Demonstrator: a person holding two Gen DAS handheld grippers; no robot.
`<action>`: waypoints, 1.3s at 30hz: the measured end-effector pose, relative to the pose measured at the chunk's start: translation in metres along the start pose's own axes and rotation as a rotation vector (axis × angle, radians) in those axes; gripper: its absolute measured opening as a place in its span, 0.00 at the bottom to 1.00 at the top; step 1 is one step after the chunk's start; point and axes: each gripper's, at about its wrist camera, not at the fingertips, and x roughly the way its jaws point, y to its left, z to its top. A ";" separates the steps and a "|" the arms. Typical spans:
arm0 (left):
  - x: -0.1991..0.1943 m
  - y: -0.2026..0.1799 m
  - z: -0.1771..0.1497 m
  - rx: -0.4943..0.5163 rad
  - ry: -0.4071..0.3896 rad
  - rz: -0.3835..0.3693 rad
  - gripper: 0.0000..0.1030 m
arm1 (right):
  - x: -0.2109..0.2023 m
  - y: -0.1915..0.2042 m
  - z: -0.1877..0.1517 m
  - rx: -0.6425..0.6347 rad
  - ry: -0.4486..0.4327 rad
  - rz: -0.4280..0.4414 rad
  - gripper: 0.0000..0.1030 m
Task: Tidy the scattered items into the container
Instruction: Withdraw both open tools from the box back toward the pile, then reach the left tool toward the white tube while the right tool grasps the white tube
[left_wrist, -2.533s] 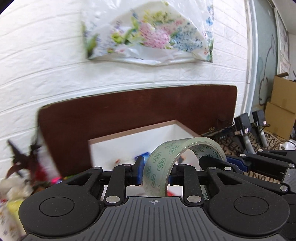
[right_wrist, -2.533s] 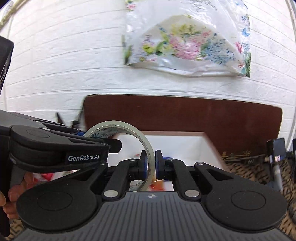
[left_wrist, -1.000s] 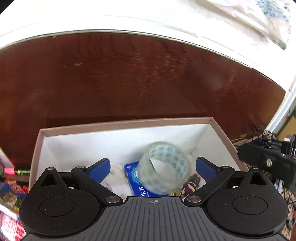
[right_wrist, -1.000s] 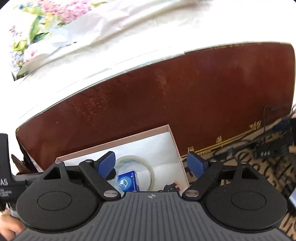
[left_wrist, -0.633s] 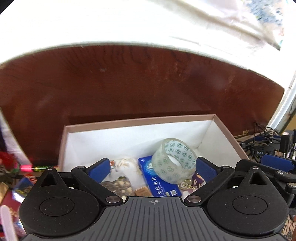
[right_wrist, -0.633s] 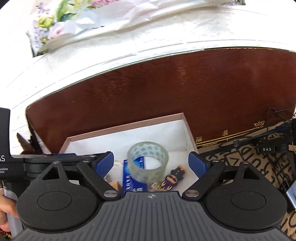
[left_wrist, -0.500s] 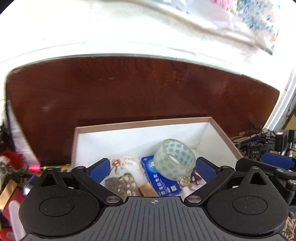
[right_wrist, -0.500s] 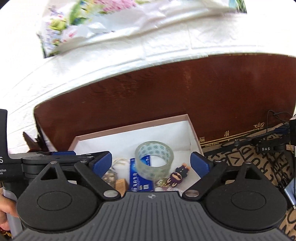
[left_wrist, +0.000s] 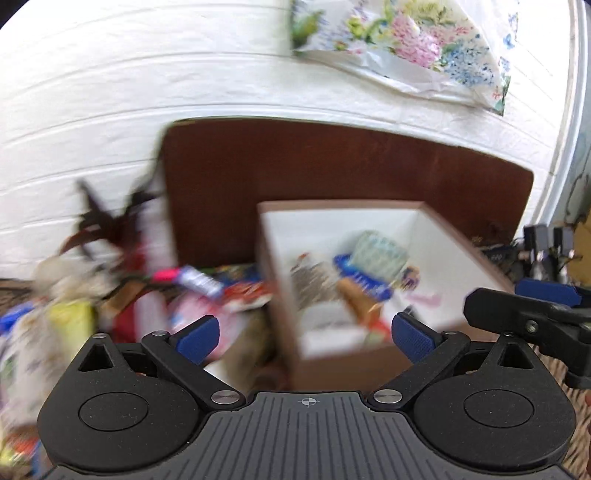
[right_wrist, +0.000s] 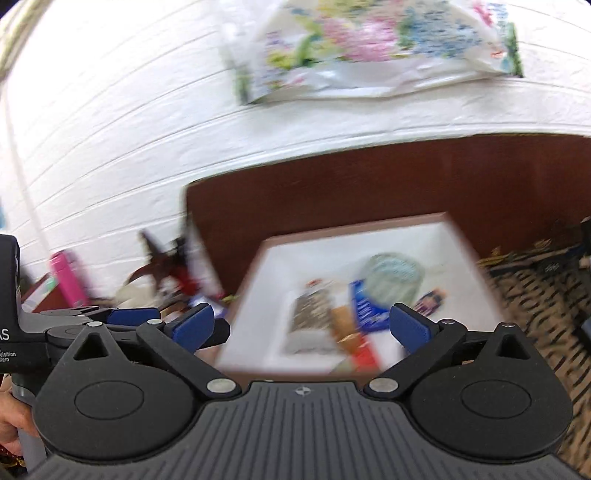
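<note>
With both the left gripper (left_wrist: 310, 334) and right gripper (right_wrist: 301, 325) spread wide and empty and the tape roll (right_wrist: 391, 275) lying inside the box (left_wrist: 458, 240), the sensible next pick is one separate item from the blurred pile (left_wrist: 155, 295) left of the box.

a home: white brick wall (left_wrist: 110, 110), floral bag (left_wrist: 406, 48) hanging.

Tape roll (left_wrist: 380, 254) lies in the box (left_wrist: 458, 236), scattered items (left_wrist: 207, 288) to its left.
</note>
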 end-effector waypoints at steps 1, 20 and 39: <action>-0.012 0.006 -0.014 0.006 -0.013 0.027 1.00 | -0.003 0.012 -0.010 -0.008 0.002 0.008 0.98; -0.066 0.123 -0.179 -0.214 0.098 0.188 1.00 | 0.009 0.124 -0.173 -0.087 0.121 0.050 0.99; -0.005 0.104 -0.144 -0.129 0.109 0.079 0.86 | 0.067 0.095 -0.175 -0.088 0.172 -0.040 0.70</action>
